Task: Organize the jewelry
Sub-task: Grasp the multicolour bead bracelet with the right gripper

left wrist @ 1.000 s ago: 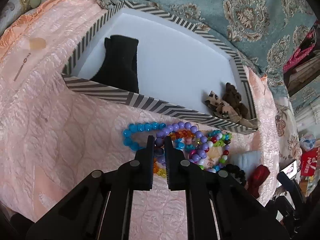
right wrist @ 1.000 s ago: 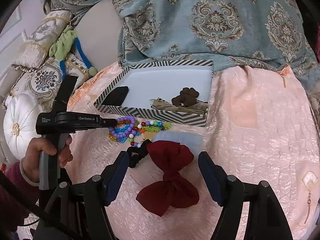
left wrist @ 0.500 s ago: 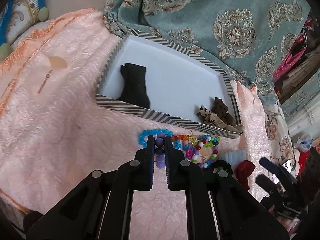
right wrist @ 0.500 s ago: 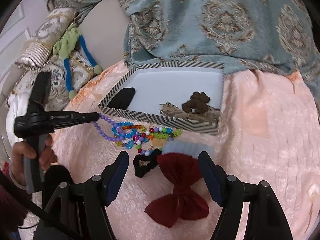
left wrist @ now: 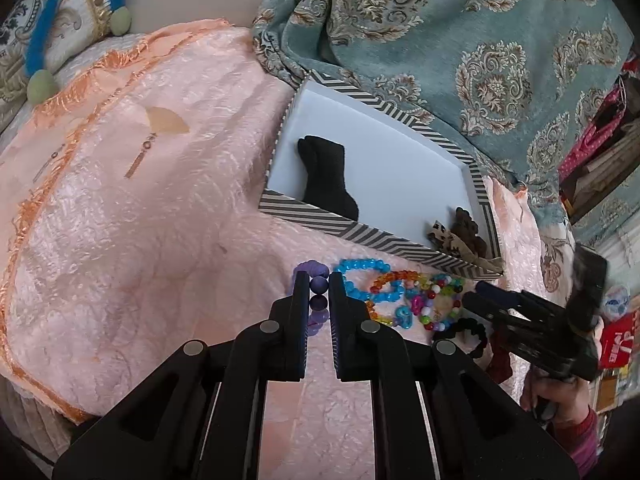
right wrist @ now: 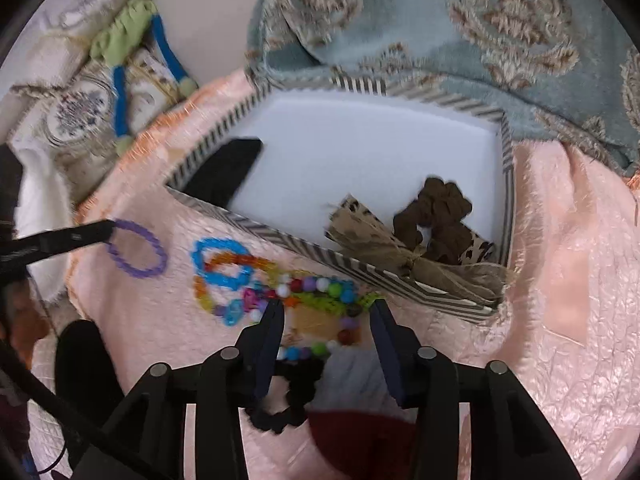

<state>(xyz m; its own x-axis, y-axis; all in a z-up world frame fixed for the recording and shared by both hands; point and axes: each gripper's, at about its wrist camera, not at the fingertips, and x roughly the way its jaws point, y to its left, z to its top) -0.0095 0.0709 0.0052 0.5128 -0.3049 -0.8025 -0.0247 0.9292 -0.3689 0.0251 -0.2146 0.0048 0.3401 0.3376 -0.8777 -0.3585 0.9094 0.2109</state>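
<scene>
My left gripper (left wrist: 319,285) is shut on a purple bead bracelet (left wrist: 316,280), which hangs as a loop off its tips in the right wrist view (right wrist: 138,250), left of the pile. A blue bracelet (right wrist: 220,260) and several multicoloured bead bracelets (right wrist: 316,292) lie on the pink bedspread in front of the striped tray (right wrist: 304,248). My right gripper (right wrist: 326,312) is open, its fingers straddling the multicoloured beads just above the cloth. The tray holds a black cloth item (left wrist: 328,176), a brown scrunchie (right wrist: 436,216) and a leopard-print bow (right wrist: 372,236).
A black scrunchie (right wrist: 288,396), a grey-white item and a dark red bow (right wrist: 360,440) lie under my right gripper. A teal patterned blanket (left wrist: 480,40) lies behind the tray. Pillows and a green-and-blue toy (right wrist: 132,36) sit at the far left.
My left gripper pulled the purple bracelet out of the pile and drew it back to the left. My right gripper moved forward over the bead pile and its jaws narrowed.
</scene>
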